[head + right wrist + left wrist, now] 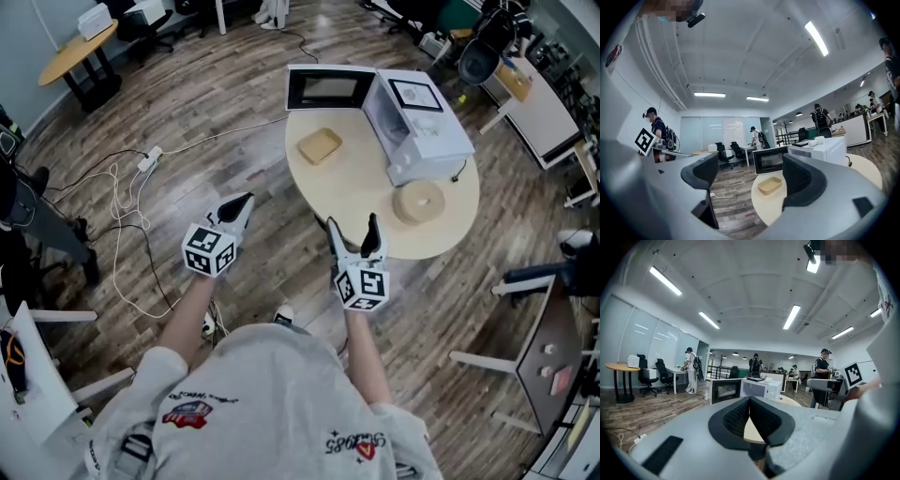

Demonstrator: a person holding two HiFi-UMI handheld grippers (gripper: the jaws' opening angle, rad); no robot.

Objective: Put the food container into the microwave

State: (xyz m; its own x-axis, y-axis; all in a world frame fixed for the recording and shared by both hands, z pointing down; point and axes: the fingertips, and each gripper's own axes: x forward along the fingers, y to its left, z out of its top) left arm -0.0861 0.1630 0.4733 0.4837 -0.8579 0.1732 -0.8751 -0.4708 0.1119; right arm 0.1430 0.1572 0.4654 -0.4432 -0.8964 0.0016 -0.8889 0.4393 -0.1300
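Now, that shallow tan rectangular food container [320,146] looks light, flexy: pinch its rim. Empty right claw [352,222] gapes; left claw [247,199] pressed together, empty.

Wood floor [187,112], round table [366,187] — ceiling strip lights [792,317].

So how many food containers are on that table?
1: the tan food container on the table, left of the microwave, by its open door. More may hide behind the microwave.

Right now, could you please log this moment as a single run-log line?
phase: pre-grasp | left gripper: shut, empty | right gripper: open, empty | food container: on table, untouched | microwave: door open
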